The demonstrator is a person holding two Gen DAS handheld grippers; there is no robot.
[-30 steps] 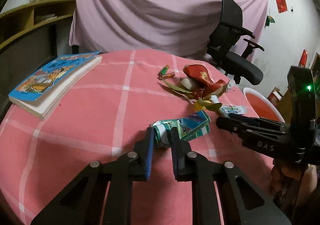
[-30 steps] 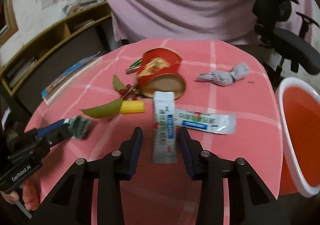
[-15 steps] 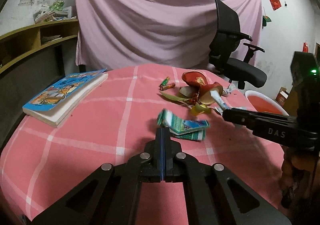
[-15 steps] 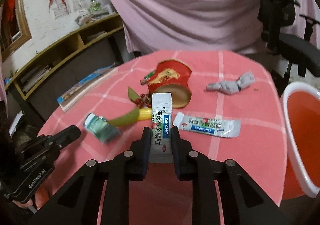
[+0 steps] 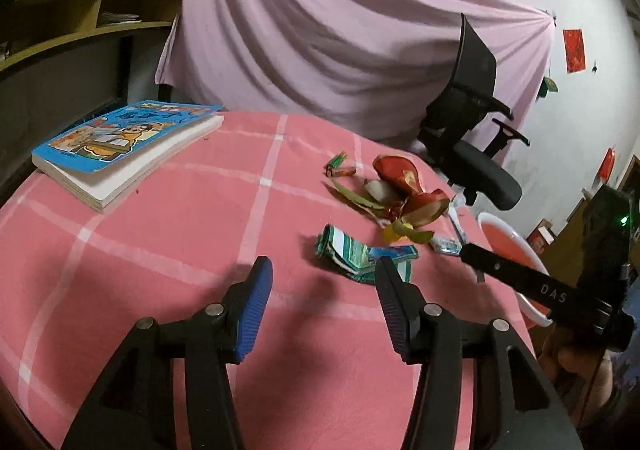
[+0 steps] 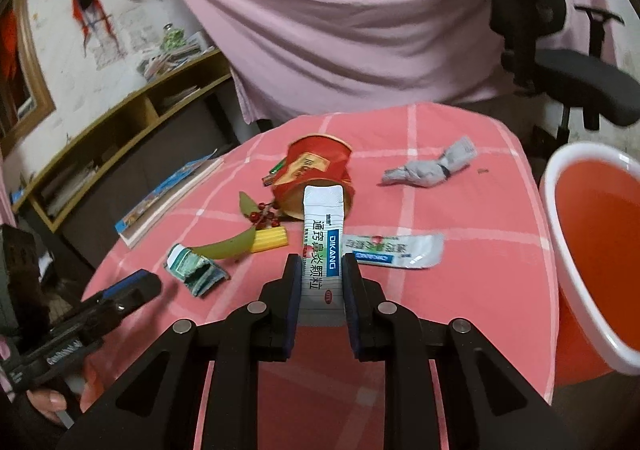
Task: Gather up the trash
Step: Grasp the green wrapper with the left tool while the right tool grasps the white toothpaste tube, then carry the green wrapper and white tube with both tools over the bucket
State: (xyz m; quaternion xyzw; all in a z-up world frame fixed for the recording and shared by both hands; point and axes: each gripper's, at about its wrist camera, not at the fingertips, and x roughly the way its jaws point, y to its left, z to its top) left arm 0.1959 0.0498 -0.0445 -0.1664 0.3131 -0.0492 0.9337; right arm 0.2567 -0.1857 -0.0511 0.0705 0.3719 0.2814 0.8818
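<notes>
Right tool (image 6: 322,286) pinching white sachet (image 6: 322,234); keep squeeze, carry to red bin (image 6: 568,274) rightward. Left tool (image 5: 324,314) opening, empty.

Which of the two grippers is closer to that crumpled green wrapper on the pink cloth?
Left. The left gripper, jaws opening, sits just short of the green wrapper, not touching. The right gripper is off to the side, shut on a white sachet.

I see a white sachet (image 6: 322,246) pinched upright, off the cloth. The crumpled green carton (image 5: 354,252) lies flat; a second sachet (image 6: 394,250) lies beside the basin (image 6: 560,250).
</notes>
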